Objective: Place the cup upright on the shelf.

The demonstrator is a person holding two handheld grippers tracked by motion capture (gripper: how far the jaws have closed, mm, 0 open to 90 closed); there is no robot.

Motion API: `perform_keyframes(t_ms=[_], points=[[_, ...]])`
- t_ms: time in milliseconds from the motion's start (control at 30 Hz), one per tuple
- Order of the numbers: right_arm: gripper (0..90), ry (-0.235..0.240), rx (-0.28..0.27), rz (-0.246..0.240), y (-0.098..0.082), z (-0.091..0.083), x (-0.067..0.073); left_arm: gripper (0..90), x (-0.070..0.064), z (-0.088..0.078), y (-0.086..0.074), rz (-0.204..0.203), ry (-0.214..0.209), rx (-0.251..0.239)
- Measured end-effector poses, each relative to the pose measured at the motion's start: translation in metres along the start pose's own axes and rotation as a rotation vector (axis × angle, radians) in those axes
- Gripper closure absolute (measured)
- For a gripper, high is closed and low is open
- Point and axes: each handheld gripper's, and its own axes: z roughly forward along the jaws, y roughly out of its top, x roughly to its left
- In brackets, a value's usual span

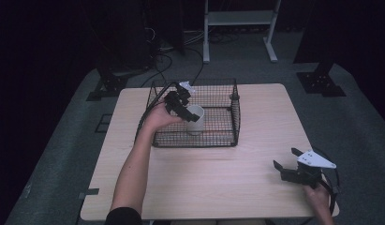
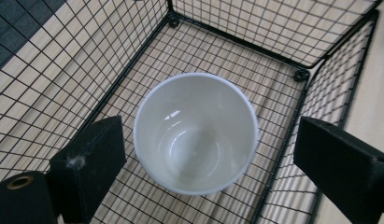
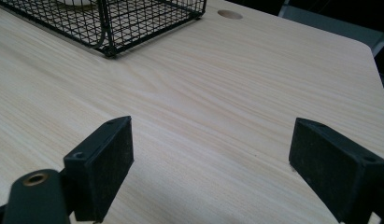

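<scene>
A white cup stands upright inside a black wire basket at the table's far middle. My left gripper hovers over the basket just above the cup. In the left gripper view the cup is empty and lies below and between the jaws. My left gripper is open, with a gap between each pad and the cup's rim. The basket's wire walls surround the cup. My right gripper rests low over the table's near right corner. In its own view my right gripper is open with nothing between the pads.
The light wooden table is bare between the basket and the right gripper. A corner of the basket and a round hole in the tabletop show in the right gripper view. Dark stands and a shelf frame stand beyond the table.
</scene>
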Motion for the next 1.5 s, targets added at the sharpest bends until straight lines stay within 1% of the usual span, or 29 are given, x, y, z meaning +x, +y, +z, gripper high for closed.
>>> perform_keyframes(t_ms=[100,167,200,300,400,433,600,667,733,833,900,1033,1100,1200,1233,1400,1500], points=[[13.1,-0.001,0.0,-0.001,0.0,0.0,0.0,8.5,-0.004,-0.009,0.001,0.007,0.003,-0.022],[13.1,-0.002,0.001,-0.007,0.0,0.0,0.001,8.6,-0.007,-0.014,0.0,0.015,0.015,-0.036],[13.1,-0.002,0.002,-0.007,0.0,0.0,0.001,8.6,-0.008,-0.017,-0.001,0.008,0.013,-0.044],[13.1,-0.003,0.002,-0.006,0.0,0.0,0.001,8.5,-0.011,-0.023,-0.004,0.012,0.021,-0.047],[13.1,-0.003,0.003,-0.006,0.0,0.0,0.001,8.6,-0.015,-0.028,-0.007,0.01,0.023,-0.066],[13.1,-0.003,0.003,-0.007,0.0,0.0,0.001,8.6,-0.016,-0.03,-0.009,0.011,0.018,-0.066],[13.1,-0.004,0.005,-0.007,0.0,0.001,0.001,8.6,-0.024,-0.037,-0.016,0.026,0.04,-0.074],[13.1,-0.005,0.004,-0.002,0.0,0.0,0.0,8.6,-0.026,-0.039,-0.019,0.022,0.03,-0.082],[13.1,-0.004,0.004,-0.001,0.0,0.0,0.0,8.6,-0.029,-0.042,-0.021,0.027,0.031,-0.071],[13.1,-0.005,0.004,-0.003,0.0,0.0,0.0,8.8,-0.033,-0.047,-0.024,0.033,0.033,-0.094],[13.1,-0.005,0.004,-0.003,0.0,0.0,0.001,8.8,-0.036,-0.049,-0.025,0.032,0.023,-0.102],[13.1,-0.006,0.004,-0.003,0.0,0.0,0.001,8.7,-0.044,-0.053,-0.029,0.045,0.03,-0.1],[13.1,-0.006,0.003,-0.005,0.0,0.0,0.001,8.8,-0.047,-0.056,-0.032,0.048,0.04,-0.114],[13.1,-0.005,0.002,-0.004,0.0,0.0,0.0,8.8,-0.05,-0.059,-0.036,0.042,0.031,-0.128],[13.1,-0.005,0.002,-0.005,0.0,0.0,0.0,8.8,-0.052,-0.06,-0.038,0.044,0.034,-0.13],[13.1,-0.005,0.003,-0.006,0.0,0.0,0.001,8.8,-0.057,-0.06,-0.044,0.042,0.031,-0.139],[13.1,-0.006,0.002,-0.005,0.0,0.0,0.0,8.8,-0.059,-0.059,-0.047,0.04,0.03,-0.134]])
